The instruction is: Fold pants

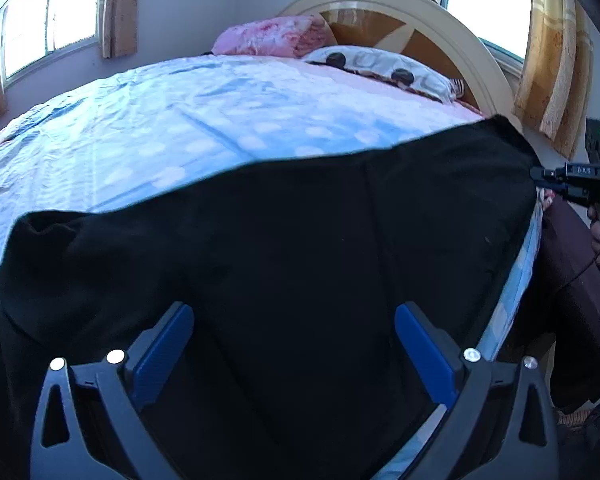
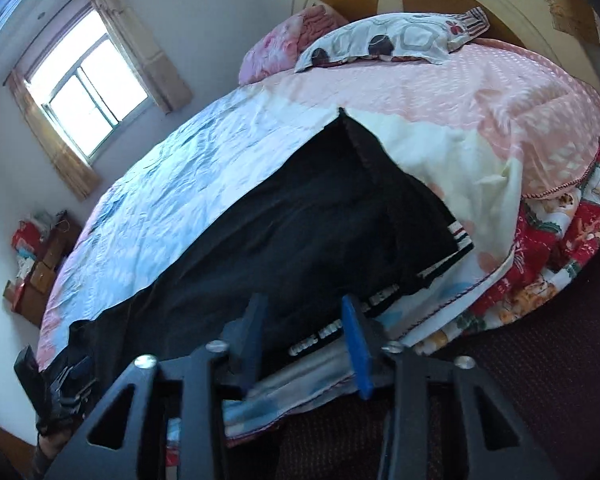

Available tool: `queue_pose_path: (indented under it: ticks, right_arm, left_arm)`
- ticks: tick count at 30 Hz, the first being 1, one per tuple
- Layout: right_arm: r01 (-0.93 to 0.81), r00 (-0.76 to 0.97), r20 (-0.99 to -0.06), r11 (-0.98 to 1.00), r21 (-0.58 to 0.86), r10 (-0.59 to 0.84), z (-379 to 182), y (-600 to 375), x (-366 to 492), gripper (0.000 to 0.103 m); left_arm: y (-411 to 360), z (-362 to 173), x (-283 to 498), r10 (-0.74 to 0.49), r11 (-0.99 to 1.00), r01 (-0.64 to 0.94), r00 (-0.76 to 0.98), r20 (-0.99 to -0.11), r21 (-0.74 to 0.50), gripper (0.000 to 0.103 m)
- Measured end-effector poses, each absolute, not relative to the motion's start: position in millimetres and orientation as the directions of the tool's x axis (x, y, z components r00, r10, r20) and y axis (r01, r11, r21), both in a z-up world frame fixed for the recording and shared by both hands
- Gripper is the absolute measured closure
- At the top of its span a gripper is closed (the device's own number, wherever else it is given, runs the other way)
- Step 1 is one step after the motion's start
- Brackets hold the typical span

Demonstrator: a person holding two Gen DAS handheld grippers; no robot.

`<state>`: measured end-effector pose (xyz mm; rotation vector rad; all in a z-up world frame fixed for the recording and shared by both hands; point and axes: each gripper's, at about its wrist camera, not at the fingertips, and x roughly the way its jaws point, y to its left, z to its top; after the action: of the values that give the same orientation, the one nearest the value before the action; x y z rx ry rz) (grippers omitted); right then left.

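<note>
Black pants point(image 1: 284, 240) lie spread along the near edge of the bed; in the right wrist view the pants point(image 2: 320, 216) show a waistband with white lettering nearest the camera. My left gripper point(image 1: 294, 328) is open, its blue pads apart just above the black cloth. My right gripper point(image 2: 304, 320) has its blue pads partly apart at the waistband edge; whether they touch the cloth is unclear. The right gripper also shows in the left wrist view point(image 1: 540, 178) at the pants' far right edge. The left gripper shows at the lower left of the right wrist view point(image 2: 66, 376).
The bed has a light blue and pink sheet point(image 1: 148, 132). Pillows point(image 1: 380, 66) and a pink blanket point(image 1: 268, 36) lie by the arched headboard point(image 1: 440, 20). A red patterned quilt point(image 2: 548, 248) hangs off the bed's side. Windows point(image 2: 88, 84) and a wooden cabinet point(image 2: 40, 264) stand beyond.
</note>
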<state>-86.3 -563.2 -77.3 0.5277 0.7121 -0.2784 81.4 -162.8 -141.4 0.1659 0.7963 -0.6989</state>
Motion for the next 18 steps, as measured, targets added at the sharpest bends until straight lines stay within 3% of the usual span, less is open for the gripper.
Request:
queue_pose_path:
  ticks: [3,8,12,13,14,15,16,18]
  right_arm:
    - [0.434,0.712,-0.696,0.836,0.337,-0.089,-77.3,-567.2,-91.6,0.097]
    - [0.449,0.711,-0.698,0.815,0.366,-0.078,-82.2,-579.2,-98.9,0.097]
    - [0.368,0.740,-0.669,0.877,0.310,-0.074,-58.4,-540.0,-97.0,0.095]
    - [0.343,0.744,-0.665,0.892,0.293,-0.067,-55.0,-530.1,-93.9,0.092]
    - [0.314,0.747,-0.661,0.913,0.260,-0.069,-50.8,-514.3,-88.8,0.071]
    - [0.284,0.745,-0.663,0.935,0.213,-0.075,-47.8,-497.0,-81.4,0.041]
    - [0.252,0.750,-0.656,0.953,0.167,-0.083,-45.9,-480.0,-74.2,0.033]
    - [0.197,0.760,-0.641,0.978,0.068,-0.109,-44.7,-452.5,-60.3,0.032]
  left_arm:
    - [-167.3,-145.5,72.3,-0.494,0.756,0.652,0.508,-0.705,-0.060,0.000]
    - [-169.8,-143.4,65.2,-0.484,0.750,0.660,0.513,-0.709,-0.034,0.000]
    - [-172.4,-133.3,70.6,-0.475,0.774,0.631,0.524,-0.707,-0.053,0.000]
    - [-174.7,-132.8,72.6,-0.466,0.778,0.626,0.524,-0.713,-0.049,0.000]
    - [-178.2,-133.6,75.4,-0.452,0.784,0.620,0.528,-0.719,-0.037,0.000]
    - [-180.9,-134.4,77.1,-0.431,0.792,0.610,0.539,-0.724,-0.017,0.000]
    - [-183.6,-135.8,79.5,-0.419,0.796,0.605,0.539,-0.731,-0.010,0.000]
    - [-186.8,-139.8,81.8,-0.408,0.797,0.604,0.524,-0.748,-0.011,0.000]
